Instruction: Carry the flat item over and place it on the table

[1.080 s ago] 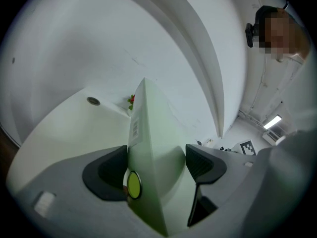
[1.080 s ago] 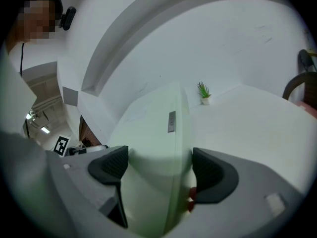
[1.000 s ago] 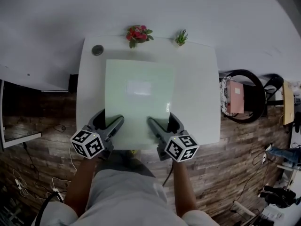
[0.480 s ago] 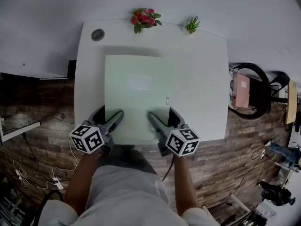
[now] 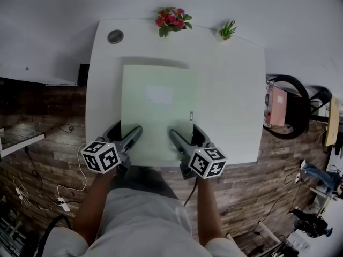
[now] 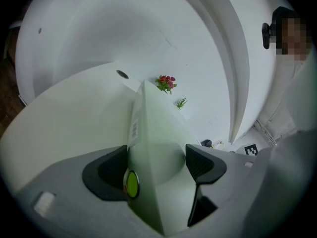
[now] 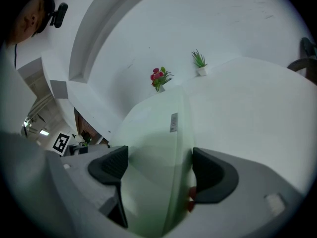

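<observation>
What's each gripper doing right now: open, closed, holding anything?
Left gripper: closed on the near edge of the pale green board.
Right gripper: closed on the same board's near edge.

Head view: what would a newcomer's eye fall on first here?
The large pale green sheet, held over the middle of the white table. The left gripper and the right gripper each clamp its near edge. At the table's far edge stand red flowers and a small green plant.

White table [image 5: 236,90], flowers [image 5: 171,19], small plant [image 5: 227,31]
</observation>
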Motion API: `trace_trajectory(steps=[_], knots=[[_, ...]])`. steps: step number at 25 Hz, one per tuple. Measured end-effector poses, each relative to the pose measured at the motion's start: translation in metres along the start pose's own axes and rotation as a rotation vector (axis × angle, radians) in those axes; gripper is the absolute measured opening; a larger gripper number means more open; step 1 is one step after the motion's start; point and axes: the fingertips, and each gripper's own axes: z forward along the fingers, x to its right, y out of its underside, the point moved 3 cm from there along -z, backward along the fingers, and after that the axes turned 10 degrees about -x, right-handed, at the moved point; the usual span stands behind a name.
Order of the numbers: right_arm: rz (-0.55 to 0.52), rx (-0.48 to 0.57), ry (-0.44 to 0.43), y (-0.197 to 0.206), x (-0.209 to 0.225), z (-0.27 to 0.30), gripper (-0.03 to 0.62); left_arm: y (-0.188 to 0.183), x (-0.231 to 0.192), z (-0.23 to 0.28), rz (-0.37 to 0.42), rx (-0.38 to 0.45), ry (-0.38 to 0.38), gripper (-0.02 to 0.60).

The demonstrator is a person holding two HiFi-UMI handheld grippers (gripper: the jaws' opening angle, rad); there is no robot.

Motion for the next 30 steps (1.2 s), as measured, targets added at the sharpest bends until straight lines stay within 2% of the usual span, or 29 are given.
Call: trace_trajectory(steps=[10,20,30], knots=[[0.003,0.003,-0.004,0.001,0.001,0.002,0.4,0.003,-0.005,0.002,-0.022,-0.005,0.009,0.367],[-0.002,0.013,-0.031,0.0,-0.001,-0.006,0.4,-0.005,-0.001,-0.007,0.04,0.036,-0.017,0.367],[-0.027,0.035,-0.018,-0.018,-0.006,-0.012,0.4,-0.026,0.007,-0.014,0.084,0.074,-0.034,0.365]])
